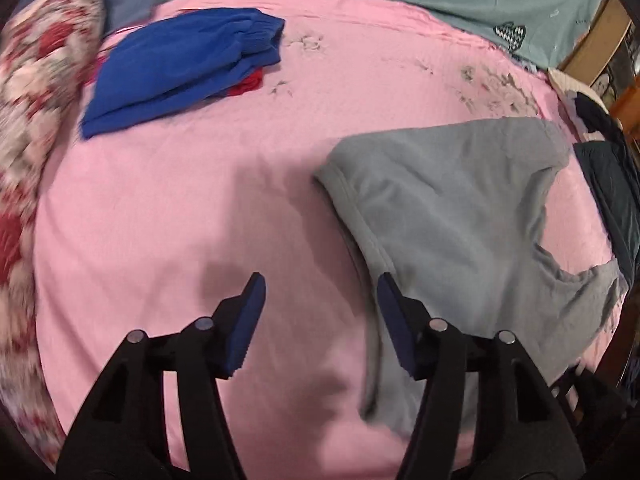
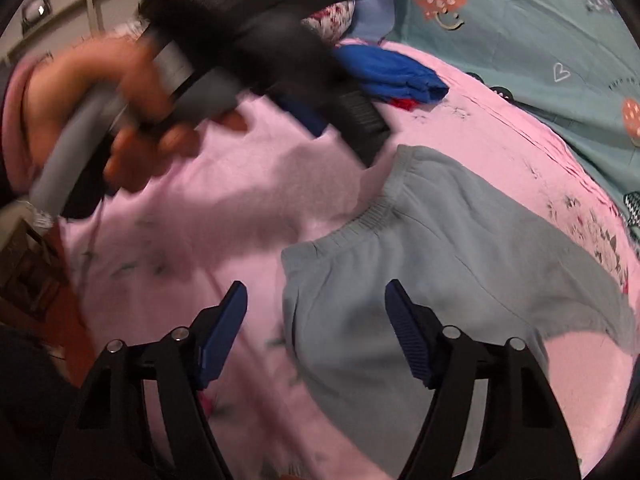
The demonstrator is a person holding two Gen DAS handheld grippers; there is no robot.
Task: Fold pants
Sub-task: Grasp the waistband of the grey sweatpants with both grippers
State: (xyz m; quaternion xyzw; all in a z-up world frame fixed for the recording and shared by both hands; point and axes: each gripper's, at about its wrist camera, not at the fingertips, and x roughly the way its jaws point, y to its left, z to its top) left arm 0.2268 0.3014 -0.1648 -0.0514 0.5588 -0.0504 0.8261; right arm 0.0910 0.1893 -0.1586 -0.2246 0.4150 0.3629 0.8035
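Note:
Grey pants (image 1: 452,216) lie loosely folded on the pink sheet (image 1: 180,208). My left gripper (image 1: 320,288) is open and empty above the sheet, its right finger over the pants' near edge. In the right wrist view the grey pants (image 2: 432,264) show their elastic waistband toward the middle. My right gripper (image 2: 316,296) is open and empty just above the pants' near left corner. The left gripper (image 2: 344,120), blurred, hovers in a hand over the far edge of the sheet.
Folded blue pants (image 1: 180,68) lie at the far left on a red garment (image 1: 248,82). A floral red-and-white cloth (image 1: 28,128) lines the left edge. Dark clothes (image 1: 612,184) lie at the right. A teal patterned sheet (image 2: 520,32) lies beyond.

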